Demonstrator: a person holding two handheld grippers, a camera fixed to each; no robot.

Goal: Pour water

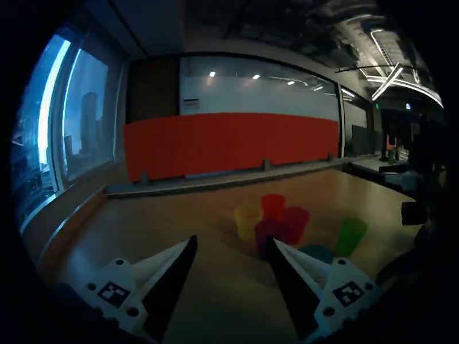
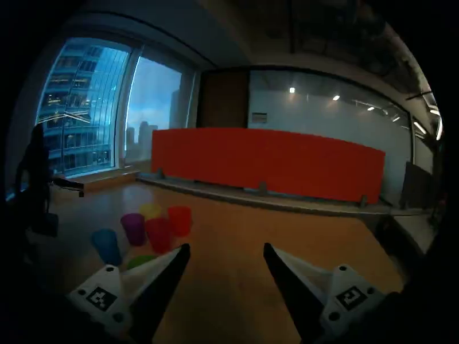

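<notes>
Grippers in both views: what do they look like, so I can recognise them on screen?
Left gripper and right gripper look alike: two white wedge-shaped fingers tapering to points, with black inner faces. Each finger has a square black-and-white marker and small dark screw holes.

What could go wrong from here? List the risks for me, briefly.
1. The purple cup stands packed close beside the dark red cup and the yellow cup, so the open left tongs closing on one may well topple its neighbours.
2. The room is dim and what each cup holds cannot be told; a wrong pick might spill water.
</notes>
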